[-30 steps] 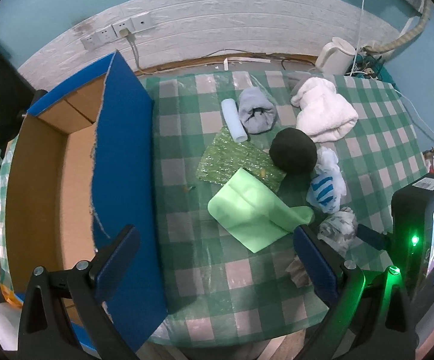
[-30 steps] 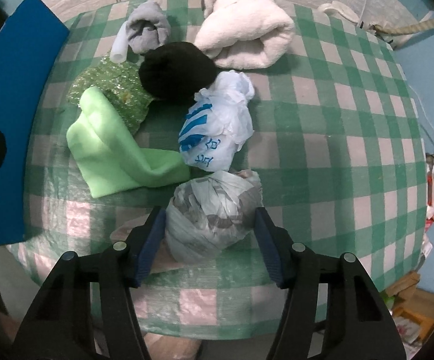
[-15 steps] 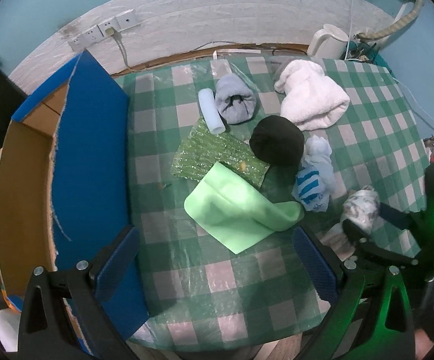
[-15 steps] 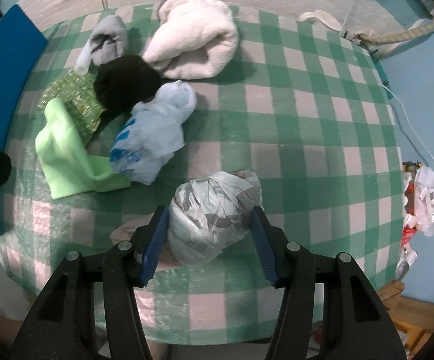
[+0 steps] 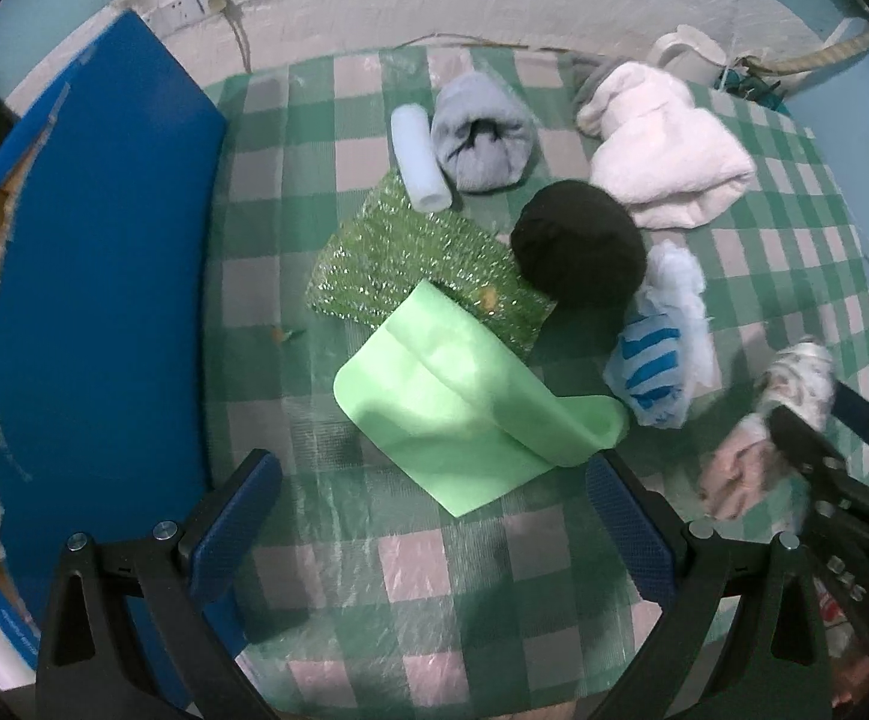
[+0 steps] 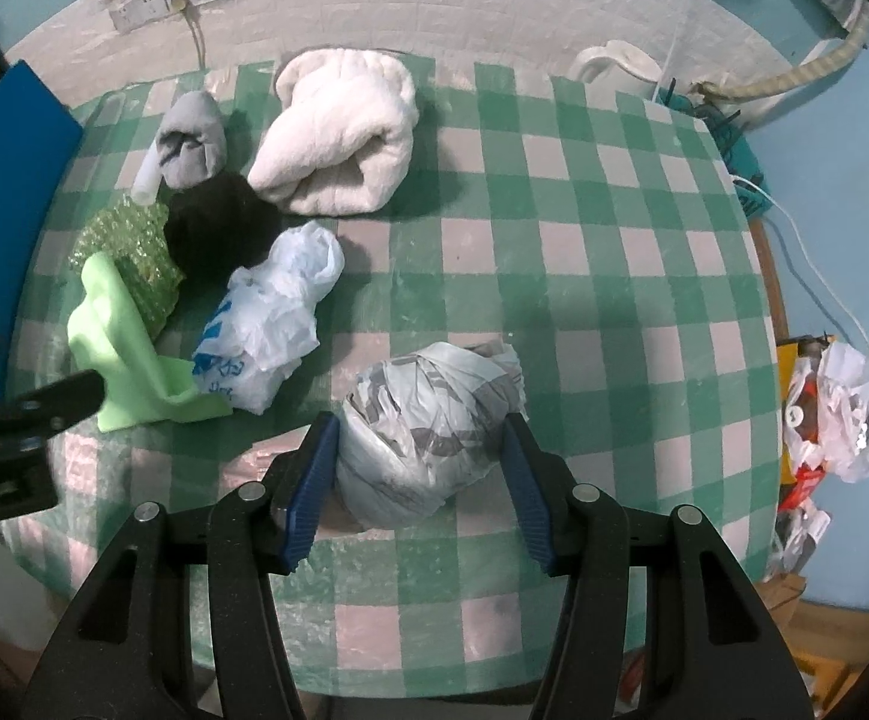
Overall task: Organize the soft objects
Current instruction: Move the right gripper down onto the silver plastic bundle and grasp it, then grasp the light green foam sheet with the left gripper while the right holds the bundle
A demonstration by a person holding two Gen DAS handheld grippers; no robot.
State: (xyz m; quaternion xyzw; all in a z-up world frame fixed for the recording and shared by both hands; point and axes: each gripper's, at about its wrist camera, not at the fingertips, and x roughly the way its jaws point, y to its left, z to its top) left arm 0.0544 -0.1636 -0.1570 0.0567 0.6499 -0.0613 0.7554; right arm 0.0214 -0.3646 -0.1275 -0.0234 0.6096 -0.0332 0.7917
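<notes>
Right wrist view: right gripper (image 6: 419, 468) with jaws partly closed, both blue pads pressed against a crumpled grey-printed plastic bag bundle (image 6: 428, 429), which sits in the grip near the table's near edge, over the green-and-white checked tablecloth (image 6: 584, 276). Left wrist view: left gripper (image 5: 434, 516) pointing down with jaws wide apart and nothing between them, poised over the near corner of a light green foam sheet (image 5: 464, 402) towards the near edge of the table. Remaining stock, mid-table: green glittery sheet (image 5: 416, 264) partly under the foam; black knit ball (image 5: 578, 240) touching it; white bag with blue print (image 5: 656, 354) just beside the ball; pale foam tube (image 5: 419, 159) beside a rolled grey sock (image 5: 482, 138); rolled white towel (image 5: 662, 162) towards the far edge. Cardboard box with blue flap (image 5: 98, 276) at the table's left edge, the likely container. Handling note, as judgement: the bundle is springy and slippery, so the squeeze should stay firm and centred while it is carried across to the box, passing above the other items, not through them; the foam sheet is best pinched at its curled edge, where a pad can get beneath.
</notes>
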